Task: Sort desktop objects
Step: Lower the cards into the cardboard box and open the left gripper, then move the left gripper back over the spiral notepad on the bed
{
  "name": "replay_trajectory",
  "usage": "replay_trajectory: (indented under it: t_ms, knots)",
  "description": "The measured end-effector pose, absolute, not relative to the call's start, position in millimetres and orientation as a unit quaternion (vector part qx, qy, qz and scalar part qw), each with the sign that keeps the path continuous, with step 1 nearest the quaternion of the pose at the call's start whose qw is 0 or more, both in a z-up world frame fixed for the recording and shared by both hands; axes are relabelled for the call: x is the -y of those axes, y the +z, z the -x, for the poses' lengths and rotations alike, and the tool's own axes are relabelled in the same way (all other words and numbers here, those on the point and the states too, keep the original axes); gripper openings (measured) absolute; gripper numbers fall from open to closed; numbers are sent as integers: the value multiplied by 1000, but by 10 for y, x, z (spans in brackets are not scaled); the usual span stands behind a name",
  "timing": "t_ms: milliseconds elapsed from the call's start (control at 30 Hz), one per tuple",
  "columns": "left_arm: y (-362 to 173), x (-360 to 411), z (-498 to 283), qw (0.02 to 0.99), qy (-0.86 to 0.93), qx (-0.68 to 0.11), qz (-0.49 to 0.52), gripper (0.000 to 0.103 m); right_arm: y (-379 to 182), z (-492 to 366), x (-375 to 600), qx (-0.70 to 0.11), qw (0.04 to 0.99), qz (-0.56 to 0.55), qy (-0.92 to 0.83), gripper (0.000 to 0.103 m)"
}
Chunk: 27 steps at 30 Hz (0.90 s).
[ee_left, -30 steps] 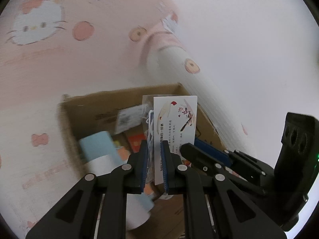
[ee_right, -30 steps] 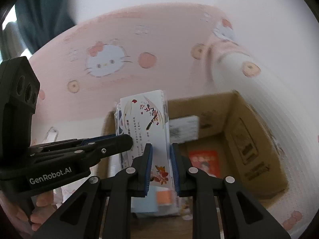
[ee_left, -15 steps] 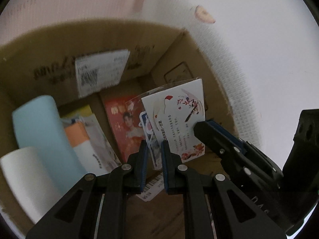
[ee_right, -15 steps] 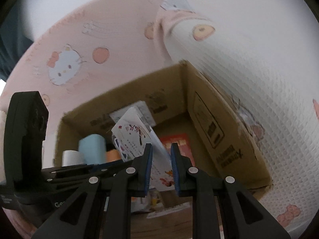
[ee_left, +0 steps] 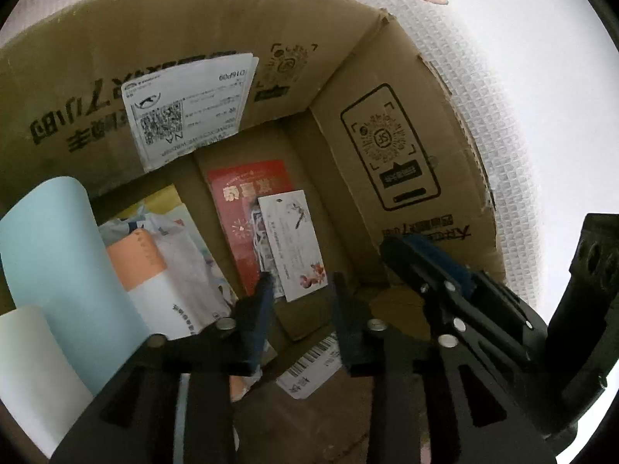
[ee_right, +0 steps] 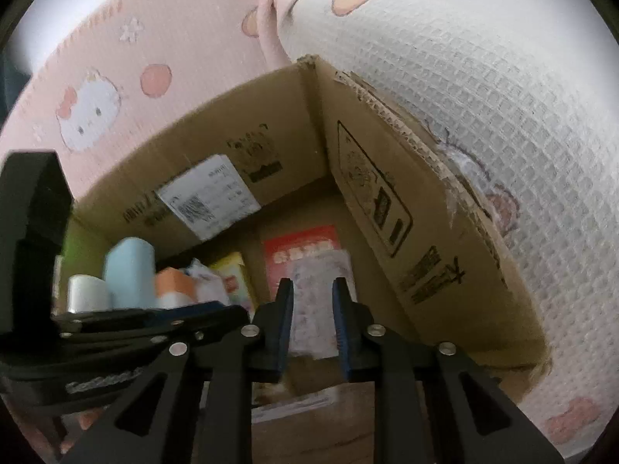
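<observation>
A white card packet with red bird and flower print (ee_left: 294, 243) lies loose inside the cardboard box (ee_left: 390, 123), partly over a red leaflet (ee_left: 247, 193). In the right wrist view the packet (ee_right: 315, 294) is blurred, below the fingers. My left gripper (ee_left: 300, 290) is open and empty just above the packet. My right gripper (ee_right: 311, 301) is open and empty over the same spot; it shows in the left wrist view (ee_left: 425, 259) to the right.
The box also holds a pale blue roll (ee_left: 58, 239), a white roll (ee_left: 27, 352), an orange roll (ee_left: 135, 255) and plastic-wrapped papers (ee_left: 182, 263). A shipping label (ee_left: 185, 108) hangs on its far wall. A pink cartoon-cat cloth (ee_right: 116, 77) and a white waffle blanket (ee_right: 483, 96) surround it.
Both grippers opened and let go of the card packet, which dropped onto the red leaflet in the box. Both cameras moved closer to the box.
</observation>
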<state>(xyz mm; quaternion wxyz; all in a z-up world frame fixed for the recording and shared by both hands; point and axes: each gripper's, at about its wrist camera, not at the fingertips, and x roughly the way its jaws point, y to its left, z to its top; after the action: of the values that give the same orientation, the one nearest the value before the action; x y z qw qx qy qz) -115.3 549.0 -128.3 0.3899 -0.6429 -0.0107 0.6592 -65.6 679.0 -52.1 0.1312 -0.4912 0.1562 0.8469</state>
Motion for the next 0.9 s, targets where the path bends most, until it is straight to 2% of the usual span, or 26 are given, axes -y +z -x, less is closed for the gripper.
replay_trajectory:
  t_ms: [100, 367, 567, 900]
  knots:
    - [-1261, -5460, 1146, 387, 670, 11, 633, 43, -504, 603, -6825, -159, 129, 480, 853, 20]
    - [-1087, -5504, 1171, 382, 693, 7, 611, 45, -390, 465, -6838, -167, 116, 466, 861, 22]
    - [-860, -5337, 1094, 396, 708, 12, 585, 46, -224, 357, -6788, -180, 119, 458, 863, 31]
    - [-271, -4620, 1006, 439, 732, 38, 520, 47, 273, 353, -6216, -120, 125, 445, 878, 33]
